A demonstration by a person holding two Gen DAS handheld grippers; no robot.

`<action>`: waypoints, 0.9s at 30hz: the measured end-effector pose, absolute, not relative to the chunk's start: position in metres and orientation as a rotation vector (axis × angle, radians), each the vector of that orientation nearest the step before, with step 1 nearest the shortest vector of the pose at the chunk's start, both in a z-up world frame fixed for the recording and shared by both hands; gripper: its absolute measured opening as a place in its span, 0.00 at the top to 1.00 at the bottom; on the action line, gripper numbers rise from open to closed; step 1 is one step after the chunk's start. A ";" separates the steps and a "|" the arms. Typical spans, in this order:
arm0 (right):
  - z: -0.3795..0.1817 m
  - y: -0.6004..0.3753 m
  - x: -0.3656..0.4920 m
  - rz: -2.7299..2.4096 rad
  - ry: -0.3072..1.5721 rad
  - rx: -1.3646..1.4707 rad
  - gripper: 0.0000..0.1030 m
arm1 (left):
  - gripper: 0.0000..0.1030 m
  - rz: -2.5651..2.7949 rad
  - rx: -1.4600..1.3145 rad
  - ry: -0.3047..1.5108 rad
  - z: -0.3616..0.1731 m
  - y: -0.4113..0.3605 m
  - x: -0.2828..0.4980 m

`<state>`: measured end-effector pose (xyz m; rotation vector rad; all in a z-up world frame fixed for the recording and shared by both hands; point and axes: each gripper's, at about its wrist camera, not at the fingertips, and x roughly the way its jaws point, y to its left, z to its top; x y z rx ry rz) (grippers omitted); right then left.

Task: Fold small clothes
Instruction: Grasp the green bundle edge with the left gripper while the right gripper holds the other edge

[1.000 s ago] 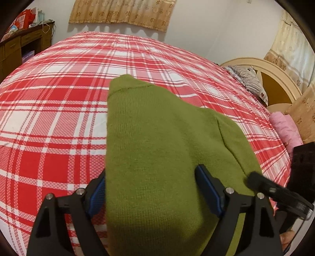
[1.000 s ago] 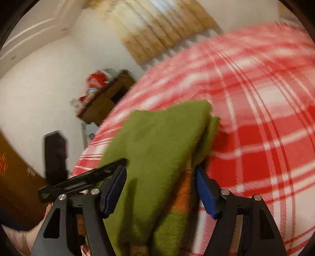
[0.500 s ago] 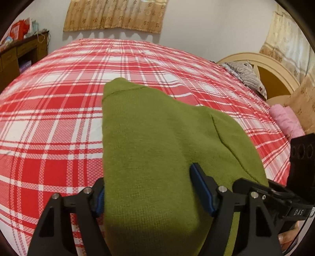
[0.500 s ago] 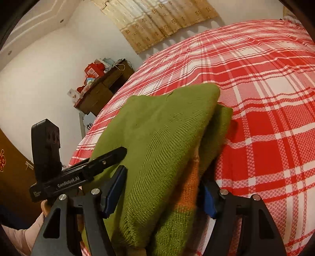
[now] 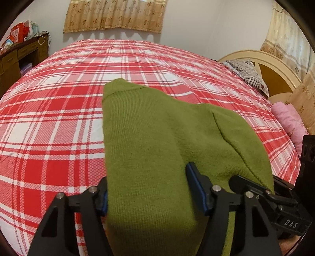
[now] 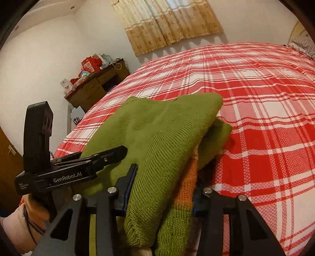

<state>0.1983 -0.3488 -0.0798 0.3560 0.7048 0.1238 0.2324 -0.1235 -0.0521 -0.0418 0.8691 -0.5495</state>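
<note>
— What have your claws got right now?

— My left claw [image 5: 151, 194] has the green sweater [image 5: 157, 137] between its two blue-padded fingers [image 5: 195, 185], which press against the knit on both sides, so it is clamped on the folded bundle. My right claw [image 6: 160, 189] grips the same green sweater [image 6: 157, 137] from its own side; there the fabric bulges up between the fingers [image 6: 129, 181], and an orange knitted band [image 6: 189, 181] shows among the lower layers.

— Can you see one claw from the other?

— Yes. In the right wrist view my left claw [image 6: 82, 167] lies against the sweater's left side, with my left hand [image 6: 25, 222] below it. In the left wrist view my right claw [image 5: 265, 195] sits at the sweater's lower right edge.

— And where is the sweater on the bed?

— It is folded into a thick stack at the near edge of the bed [image 5: 49, 118], on the red and white plaid cover. Its far fold reaches toward the middle of the bed, the top layer overhanging the layers beneath it.

— What lies beyond?

— At the bed's right edge, a pink blanket [image 5: 289, 120], a striped pillow [image 5: 250, 74] and the curved headboard [image 5: 271, 65]. Past the left edge stands a wooden desk [image 6: 94, 88] with red boxes [image 6: 92, 63] on it. Behind the far edge hangs a beige curtain [image 5: 116, 15].
</note>
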 end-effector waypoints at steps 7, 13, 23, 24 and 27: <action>-0.069 -0.340 0.156 0.149 0.739 0.440 0.66 | 0.57 -0.624 0.045 0.975 -0.035 -0.121 0.206; -0.082 -0.350 0.145 0.125 0.740 0.493 0.60 | 0.10 -0.581 0.043 0.977 -0.051 -0.128 0.215; -0.088 -0.348 0.166 0.053 0.746 0.492 0.41 | 0.52 -0.633 0.053 0.922 -0.043 -0.137 0.203; -0.084 -0.344 0.164 0.048 0.740 0.464 0.54 | 0.56 -0.621 0.036 0.923 -0.041 -0.136 0.201; -0.067 -0.327 0.151 0.012 0.713 0.399 0.63 | 0.64 -0.606 0.031 0.914 -0.034 -0.131 0.197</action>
